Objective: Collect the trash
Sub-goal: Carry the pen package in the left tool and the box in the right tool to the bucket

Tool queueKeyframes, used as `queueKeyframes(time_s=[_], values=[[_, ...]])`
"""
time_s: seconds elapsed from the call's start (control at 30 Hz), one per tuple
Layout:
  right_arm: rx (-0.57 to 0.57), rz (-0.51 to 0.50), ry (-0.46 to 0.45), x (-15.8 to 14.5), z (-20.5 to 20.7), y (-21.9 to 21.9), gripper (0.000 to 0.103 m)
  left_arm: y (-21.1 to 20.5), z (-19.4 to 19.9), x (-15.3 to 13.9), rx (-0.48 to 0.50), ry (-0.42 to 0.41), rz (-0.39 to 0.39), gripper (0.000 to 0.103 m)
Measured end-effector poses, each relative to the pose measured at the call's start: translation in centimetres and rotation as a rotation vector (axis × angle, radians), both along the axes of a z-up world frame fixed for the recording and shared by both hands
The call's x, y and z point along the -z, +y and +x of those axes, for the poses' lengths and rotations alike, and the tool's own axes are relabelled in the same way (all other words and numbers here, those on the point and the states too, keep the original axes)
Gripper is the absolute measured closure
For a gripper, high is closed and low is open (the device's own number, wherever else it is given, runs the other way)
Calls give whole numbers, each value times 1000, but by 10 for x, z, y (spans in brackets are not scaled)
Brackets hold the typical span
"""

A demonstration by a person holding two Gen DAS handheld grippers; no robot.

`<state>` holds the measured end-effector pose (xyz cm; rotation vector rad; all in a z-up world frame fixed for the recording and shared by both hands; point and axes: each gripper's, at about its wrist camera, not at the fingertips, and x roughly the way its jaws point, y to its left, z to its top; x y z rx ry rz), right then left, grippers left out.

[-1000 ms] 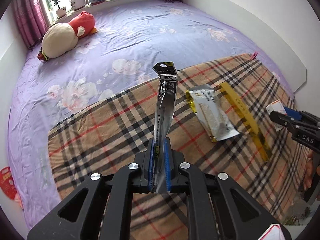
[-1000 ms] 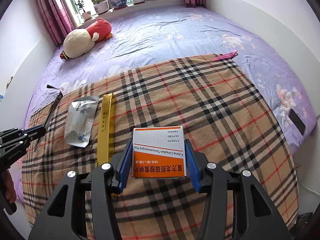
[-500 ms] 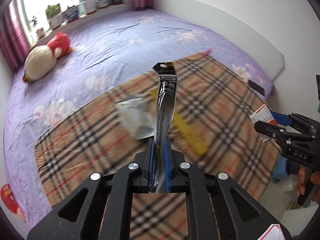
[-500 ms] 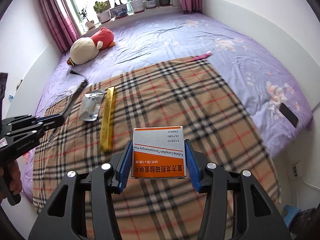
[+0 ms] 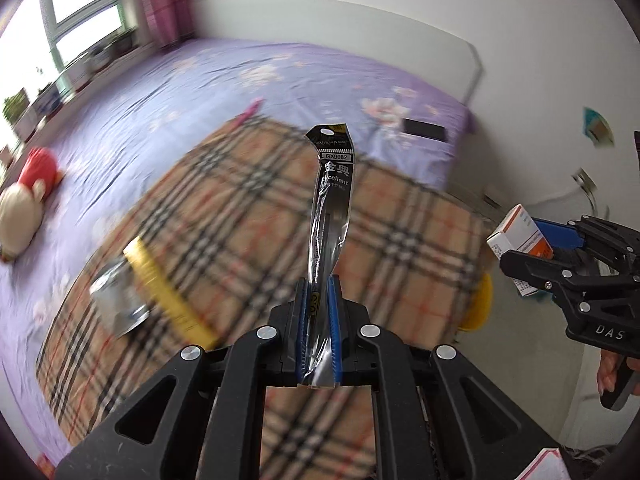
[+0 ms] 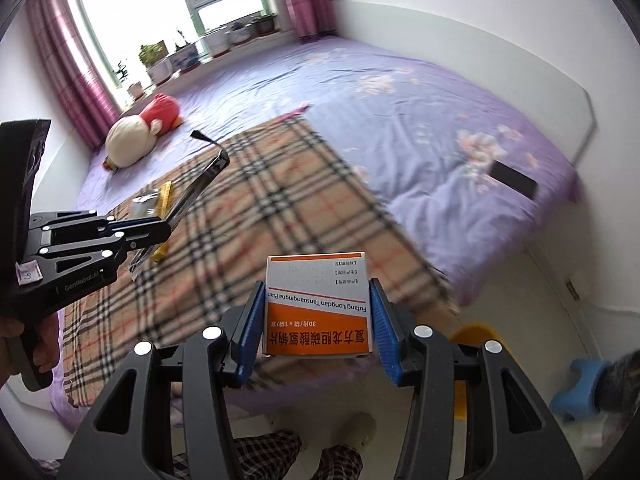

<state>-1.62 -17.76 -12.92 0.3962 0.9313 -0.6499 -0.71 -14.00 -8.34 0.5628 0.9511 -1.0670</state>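
A: Where is the trash?

B: Two pieces are held in the air. The left gripper [image 5: 317,280] is clamped tight on a long black wrapper [image 5: 330,200], which stands up from between its blue pads and bends a little near the top. The right gripper [image 6: 318,320] holds a pill box [image 6: 318,304], orange and white, squeezed by its two sides between the pads [image 6: 385,332].

A: And the rest?

B: Two pieces lie on the plaid blanket [image 5: 260,216]: a silver packet [image 5: 118,304] and a yellow strip [image 5: 168,292], side by side and touching or nearly so; the blur hides which. They lie near the blanket's left edge in the left view.

A: Are the grippers close to each other?

B: Each shows in the other's camera. From the left wrist, the right gripper and its box sit at the right edge, off the side of the bed [image 5: 200,92]. A hand [image 5: 610,376] grips its handle.

A: What surrounds that?

B: The blanket covers part of a purple flowered sheet. A plush toy [image 6: 140,136] lies near the window, and a dark phone [image 6: 514,179] near the bed's far corner. On the floor by the bed stand a yellow bin [image 6: 476,336] and a blue stool [image 6: 580,388].
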Motion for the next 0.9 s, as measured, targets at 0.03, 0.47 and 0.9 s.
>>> queueKeyframes(time_s=[0.03, 0.47, 0.9], values=[[13, -1, -1, -1, -7, -1, 52, -7, -8, -1, 23, -2, -1, 92], [221, 10, -5, -3, -134, -29, 52, -98, -122, -4, 348, -5, 8, 92], [415, 104, 31, 50, -244, -72, 52, -181, -226, 57, 637, 46, 123, 92]])
